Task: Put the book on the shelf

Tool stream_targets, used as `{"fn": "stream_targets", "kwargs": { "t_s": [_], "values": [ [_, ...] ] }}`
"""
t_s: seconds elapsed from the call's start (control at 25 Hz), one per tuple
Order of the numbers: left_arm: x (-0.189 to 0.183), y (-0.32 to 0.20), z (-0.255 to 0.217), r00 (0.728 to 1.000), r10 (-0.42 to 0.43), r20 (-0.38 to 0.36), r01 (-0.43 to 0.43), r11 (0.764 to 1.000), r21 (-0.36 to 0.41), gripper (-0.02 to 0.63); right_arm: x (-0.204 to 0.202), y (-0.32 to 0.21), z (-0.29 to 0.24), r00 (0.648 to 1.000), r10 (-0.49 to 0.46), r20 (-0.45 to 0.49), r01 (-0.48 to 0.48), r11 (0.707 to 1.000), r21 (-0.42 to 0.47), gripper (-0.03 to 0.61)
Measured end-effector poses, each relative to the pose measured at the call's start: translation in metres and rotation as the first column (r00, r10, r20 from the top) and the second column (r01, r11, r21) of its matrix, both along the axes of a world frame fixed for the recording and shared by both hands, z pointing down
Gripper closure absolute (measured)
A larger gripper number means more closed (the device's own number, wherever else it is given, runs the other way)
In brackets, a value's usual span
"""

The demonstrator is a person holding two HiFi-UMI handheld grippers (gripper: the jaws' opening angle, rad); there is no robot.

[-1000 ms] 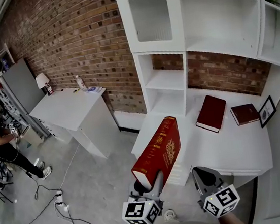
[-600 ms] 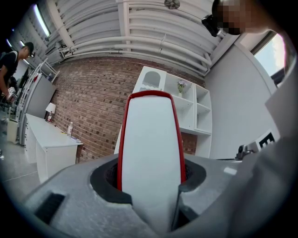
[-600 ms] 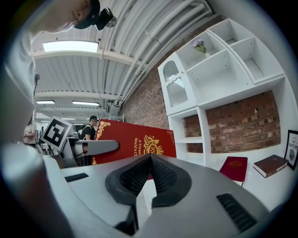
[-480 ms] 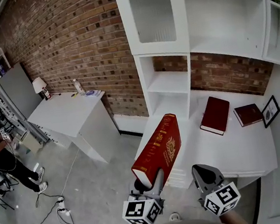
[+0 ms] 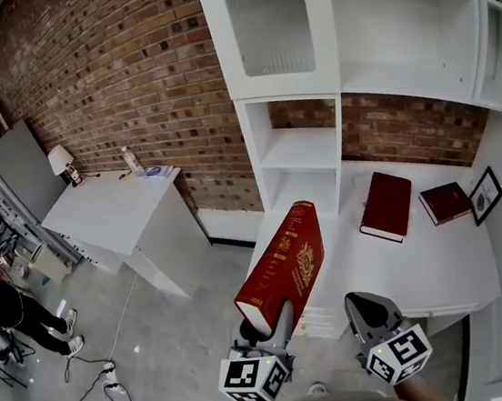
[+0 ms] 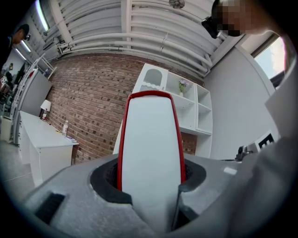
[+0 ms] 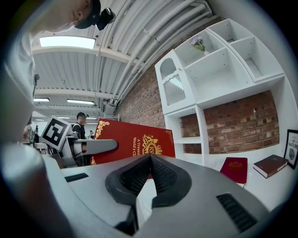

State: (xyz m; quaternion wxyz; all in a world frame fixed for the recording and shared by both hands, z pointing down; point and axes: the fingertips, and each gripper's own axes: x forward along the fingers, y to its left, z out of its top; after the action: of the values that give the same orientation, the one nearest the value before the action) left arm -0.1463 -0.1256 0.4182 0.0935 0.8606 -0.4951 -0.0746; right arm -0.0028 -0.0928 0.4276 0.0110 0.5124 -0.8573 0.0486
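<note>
One red book (image 5: 283, 269) clamped in left gripper (image 5: 267, 321) fingers (image 6: 77, 188), right gripper (image 5: 364, 305) fingers (image 7: 195, 200) pressed together, white shelf (image 5: 299, 150) ahead

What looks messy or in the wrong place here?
A large dark red hardcover book and a smaller dark red book lie flat and askew on the white desk, not on the white shelves.

LEGIBLE MARKINGS

Red book (image 7: 135, 142), centre left of the right gripper view: the cover carries gold lettering in 2 lines, "A Treas…" and "World's Cl…". The rest of each line is hidden. Picture frame (image 7: 292, 148), right edge of the same view: print beginning "NATU". In the head view the cover lettering is too small to read.
</note>
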Motion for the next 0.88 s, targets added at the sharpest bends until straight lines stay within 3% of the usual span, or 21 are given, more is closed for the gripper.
{"fn": "stream_targets", "kwargs": {
  "t_s": [0.56, 0.88],
  "values": [
    [0.002, -0.022, -0.007, 1.0, 0.005, -0.001, -0.005, 1.0, 0.005, 0.38, 0.015, -0.01, -0.003, 0.998, 0.055, 0.004, -0.055, 0.998, -0.005, 0.572],
    [0.005, -0.043, -0.015, 1.0, -0.028, -0.001, 0.028, 0.999, 0.022, 0.38, 0.022, -0.035, -0.002, 0.999, 0.032, 0.017, -0.032, 0.999, 0.002, 0.572]
  ]
}}
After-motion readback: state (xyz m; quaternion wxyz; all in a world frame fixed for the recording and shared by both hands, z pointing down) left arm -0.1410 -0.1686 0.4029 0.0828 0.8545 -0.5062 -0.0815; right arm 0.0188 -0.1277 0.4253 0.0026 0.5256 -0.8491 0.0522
